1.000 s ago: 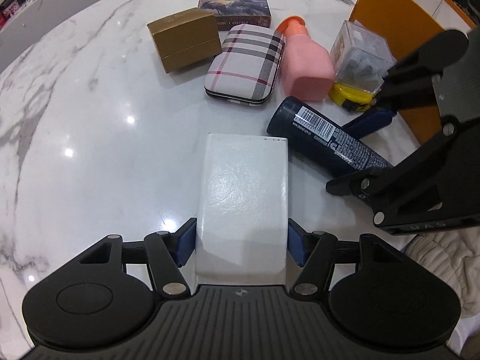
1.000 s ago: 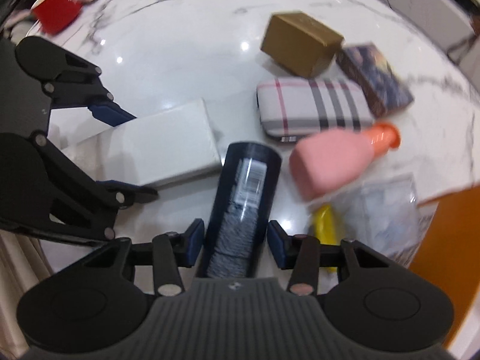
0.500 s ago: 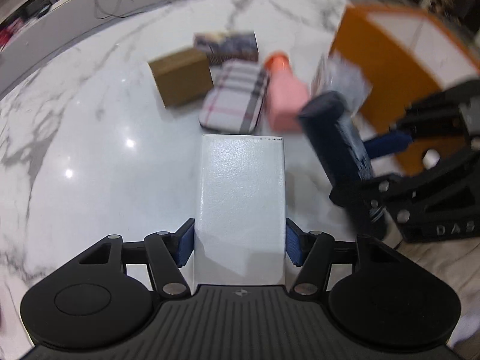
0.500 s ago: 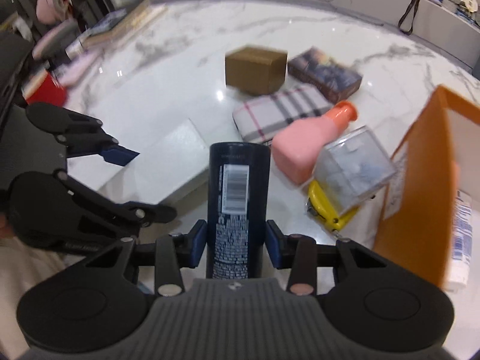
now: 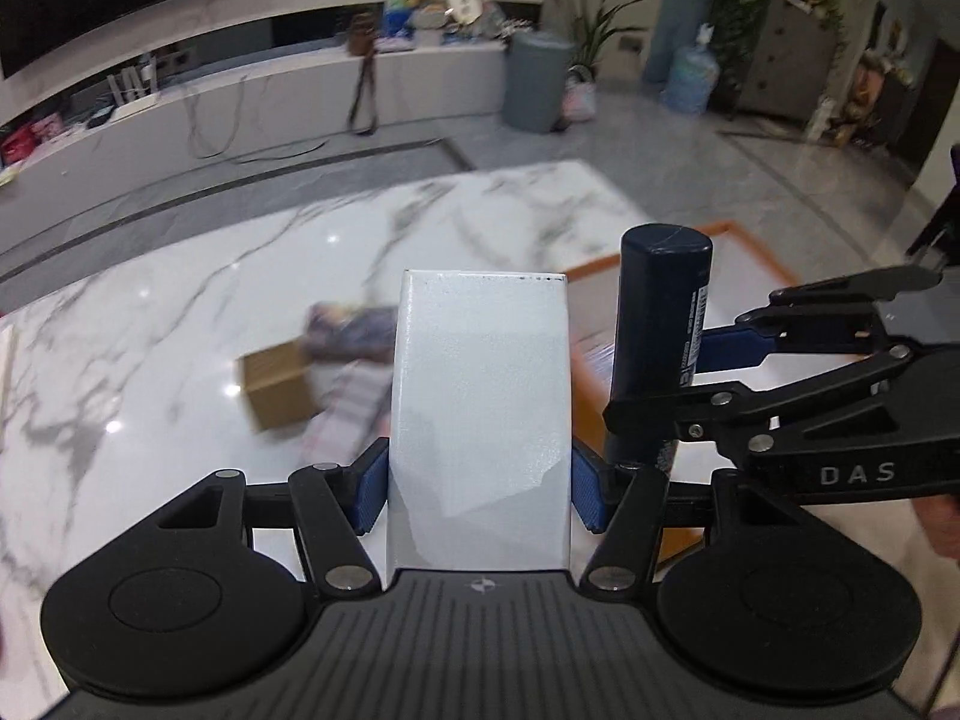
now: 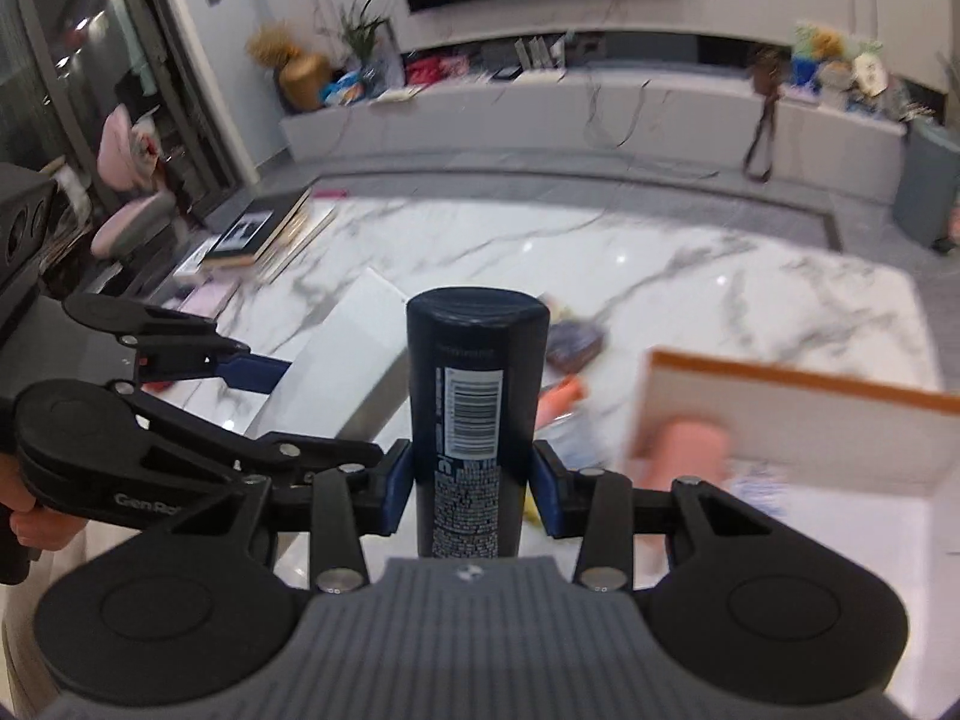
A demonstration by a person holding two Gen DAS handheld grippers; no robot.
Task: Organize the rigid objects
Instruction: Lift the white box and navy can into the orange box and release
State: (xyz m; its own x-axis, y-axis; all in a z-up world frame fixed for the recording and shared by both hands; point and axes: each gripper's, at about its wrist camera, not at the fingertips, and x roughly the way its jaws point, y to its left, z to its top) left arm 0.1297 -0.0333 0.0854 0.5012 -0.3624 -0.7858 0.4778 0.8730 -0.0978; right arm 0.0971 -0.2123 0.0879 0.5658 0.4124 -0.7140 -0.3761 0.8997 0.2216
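STEP: transfer, both loads airborne above marble table point(image 5: 180, 324) | LEFT: left gripper point(image 5: 479, 489) clamps white box point(image 5: 480, 408), frame centre | RIGHT: right gripper point(image 6: 471, 492) clamps dark spray can point(image 6: 477, 414) | NEXT: likely lower both into orange box point(image 6: 798, 426), lower right.

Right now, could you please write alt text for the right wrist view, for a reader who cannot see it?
The right gripper clamps a dark blue bottle with a barcode label, raised above a white marble table. At left, the left gripper holds a white box; an orange-edged box is blurred at right.
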